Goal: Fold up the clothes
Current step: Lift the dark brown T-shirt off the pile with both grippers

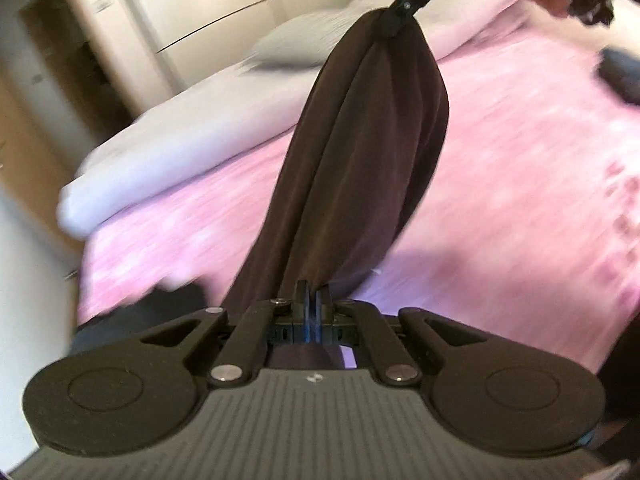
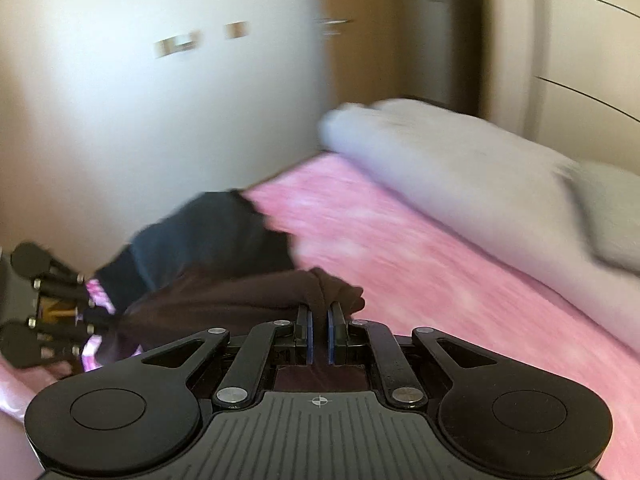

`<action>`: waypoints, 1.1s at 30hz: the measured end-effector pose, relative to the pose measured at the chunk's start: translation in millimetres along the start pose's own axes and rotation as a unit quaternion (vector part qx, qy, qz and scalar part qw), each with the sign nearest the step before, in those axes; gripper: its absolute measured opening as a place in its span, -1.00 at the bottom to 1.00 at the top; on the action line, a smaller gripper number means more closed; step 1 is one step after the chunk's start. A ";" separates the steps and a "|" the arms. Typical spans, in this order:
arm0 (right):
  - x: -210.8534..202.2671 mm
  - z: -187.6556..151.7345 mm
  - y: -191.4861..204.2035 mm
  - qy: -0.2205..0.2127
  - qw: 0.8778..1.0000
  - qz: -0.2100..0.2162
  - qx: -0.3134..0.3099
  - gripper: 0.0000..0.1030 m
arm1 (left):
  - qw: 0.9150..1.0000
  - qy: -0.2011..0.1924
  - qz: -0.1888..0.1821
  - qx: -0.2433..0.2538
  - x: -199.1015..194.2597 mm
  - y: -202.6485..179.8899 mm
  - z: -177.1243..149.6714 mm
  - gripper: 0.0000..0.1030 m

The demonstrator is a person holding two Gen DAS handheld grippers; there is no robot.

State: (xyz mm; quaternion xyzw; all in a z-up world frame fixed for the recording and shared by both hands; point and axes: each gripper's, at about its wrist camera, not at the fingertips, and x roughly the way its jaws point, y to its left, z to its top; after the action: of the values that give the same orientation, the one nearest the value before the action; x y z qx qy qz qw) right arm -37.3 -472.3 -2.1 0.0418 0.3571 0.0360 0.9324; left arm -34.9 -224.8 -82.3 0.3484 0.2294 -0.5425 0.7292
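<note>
Your left gripper (image 1: 313, 292) is clamped on one end of the dark brown garment (image 1: 360, 152), its pads nearly closed with cloth pinched between them. Your right gripper (image 2: 319, 312) grips the other end, a bunched wad of the same brown fabric caught between its blue-edged pads (image 2: 309, 332). In the left wrist view the cloth runs in long gathered pleats from the near jaws up to the right gripper at the far top, held off the pink bedspread (image 1: 520, 160) with a shadow beneath it.

You look to be in the spreading or lifting stage: the piece is stretched between both tools but roped together, not flat. The next move probably calls for drawing the two ends apart and lowering the cloth onto open bedspread so it lies smooth before any fold. Both views are smeared with motion blur, so steady your hands.

Your left tool points across the bed towards the pale pillows (image 1: 296, 40); the right one sits low over the bedspread. A second dark garment (image 2: 208, 236) lies heaped on the left edge of the bed.
</note>
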 end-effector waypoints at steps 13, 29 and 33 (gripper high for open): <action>-317.2 -34.5 -94.0 -0.083 0.939 -0.334 0.027 -0.90 | 0.950 -0.181 -0.231 0.102 102.4 -185.0 256.8 -0.97; 95.8 -125.1 32.4 0.161 0.979 -0.124 -0.014 -0.82 | 0.988 0.083 -0.090 -0.095 131.2 30.8 54.4 -0.39; 104.8 -139.5 77.3 0.163 0.985 -0.040 -0.049 -0.24 | 0.988 0.080 -0.079 -0.101 142.0 44.2 50.0 -0.26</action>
State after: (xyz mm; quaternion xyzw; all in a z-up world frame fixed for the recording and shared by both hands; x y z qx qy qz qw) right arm -55.7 -378.0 -167.0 -0.0243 0.5036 0.0225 0.8633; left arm 48.4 -344.8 -139.4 0.2956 0.3674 -0.5432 0.6947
